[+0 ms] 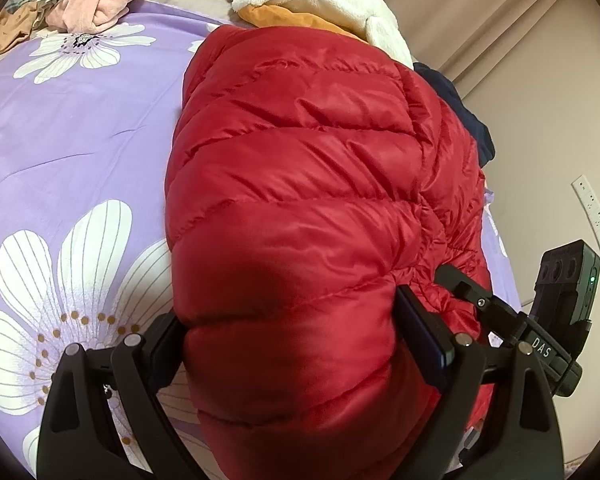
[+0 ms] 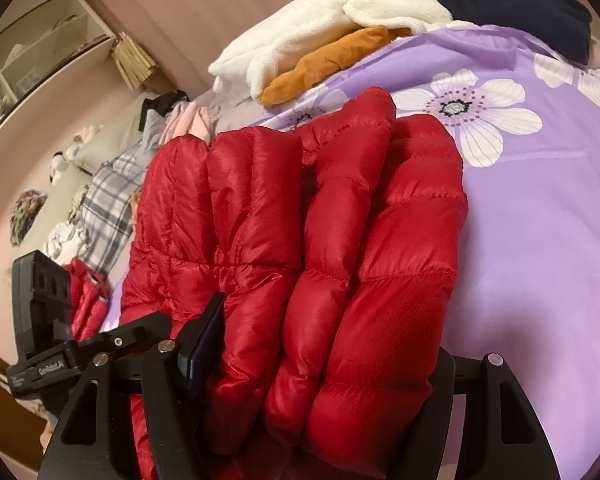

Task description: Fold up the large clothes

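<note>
A red quilted down jacket [image 1: 308, 184] lies folded on a purple flowered bedsheet [image 1: 80, 128]. My left gripper [image 1: 288, 344] has its two fingers spread wide around the jacket's near end, with the puffy fabric bulging between them. In the right wrist view the same jacket [image 2: 300, 248] fills the middle, and my right gripper [image 2: 324, 360] also straddles a thick bundle of its folds. The jacket hides both grippers' fingertips in part. The other gripper's body shows at the right edge of the left wrist view [image 1: 556, 312].
A white fleece [image 2: 320, 28] over an orange garment [image 2: 328, 64] lies at the far end of the bed, with a navy garment [image 2: 516, 4] beside it. Pink clothes [image 1: 96, 0] and a plaid shirt [image 2: 108, 204] lie on the bed. A shelf [image 2: 40, 52] and a wall socket strip [image 1: 596, 216] stand beyond.
</note>
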`<state>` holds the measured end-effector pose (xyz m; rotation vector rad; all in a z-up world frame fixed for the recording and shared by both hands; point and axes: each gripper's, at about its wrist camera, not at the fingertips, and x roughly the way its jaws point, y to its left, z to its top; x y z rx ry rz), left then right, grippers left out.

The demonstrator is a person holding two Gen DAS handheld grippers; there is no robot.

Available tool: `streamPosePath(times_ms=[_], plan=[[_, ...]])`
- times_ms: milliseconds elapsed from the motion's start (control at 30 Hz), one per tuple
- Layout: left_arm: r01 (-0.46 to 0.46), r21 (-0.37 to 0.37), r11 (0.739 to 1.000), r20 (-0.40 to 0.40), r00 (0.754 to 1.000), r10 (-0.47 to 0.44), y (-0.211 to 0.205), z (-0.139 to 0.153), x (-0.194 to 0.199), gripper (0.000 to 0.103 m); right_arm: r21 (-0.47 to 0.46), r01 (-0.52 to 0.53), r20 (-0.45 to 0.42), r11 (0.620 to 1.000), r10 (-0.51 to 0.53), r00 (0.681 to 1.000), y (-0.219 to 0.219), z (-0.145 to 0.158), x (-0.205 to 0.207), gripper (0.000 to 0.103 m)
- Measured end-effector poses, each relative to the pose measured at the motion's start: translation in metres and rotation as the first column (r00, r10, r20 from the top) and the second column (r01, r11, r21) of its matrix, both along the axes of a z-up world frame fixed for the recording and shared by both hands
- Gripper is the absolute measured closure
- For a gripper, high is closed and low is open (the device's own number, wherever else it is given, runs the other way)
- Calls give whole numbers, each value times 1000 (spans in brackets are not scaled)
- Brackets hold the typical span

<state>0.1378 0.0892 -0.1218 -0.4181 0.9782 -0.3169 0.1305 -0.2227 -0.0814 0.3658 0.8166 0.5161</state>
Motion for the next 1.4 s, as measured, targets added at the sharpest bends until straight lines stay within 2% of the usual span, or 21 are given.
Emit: streamPosePath(times_ms=[633, 867, 1100, 1167, 1200, 1267, 1333, 1400], plan=[[-34, 68, 997, 0, 999, 34, 0, 7, -10, 9, 9, 31, -57, 999, -31, 998, -5, 0, -3, 26], [-70, 125, 990, 57, 996, 63, 6, 27, -25, 9, 9, 66, -52, 998, -66, 997, -15, 7, -11, 25], [-77, 152, 985, 112, 992, 61, 6, 43, -37, 10, -23, 115, 5, 993, -115, 993, -25, 22, -24, 25], [-84, 148, 985, 121, 990, 66, 5, 44, -40, 15, -29, 123, 25, 992, -122, 992, -26, 27, -27, 25], [-88, 144, 986, 130, 989, 69, 5, 46, -42, 23, -41, 131, 46, 991, -129, 991, -26, 32, -30, 25], [-87, 139, 986, 137, 988, 68, 2, 48, -43, 32, -59, 136, 95, 989, -130, 987, -23, 41, -35, 25], [-75, 142, 987, 133, 989, 56, -2, 47, -42, 33, -69, 116, 160, 991, -104, 982, -18, 52, -41, 25], [-57, 148, 987, 119, 992, 39, -8, 43, -40, 40, -88, 76, 211, 993, -56, 976, -9, 61, -46, 25]])
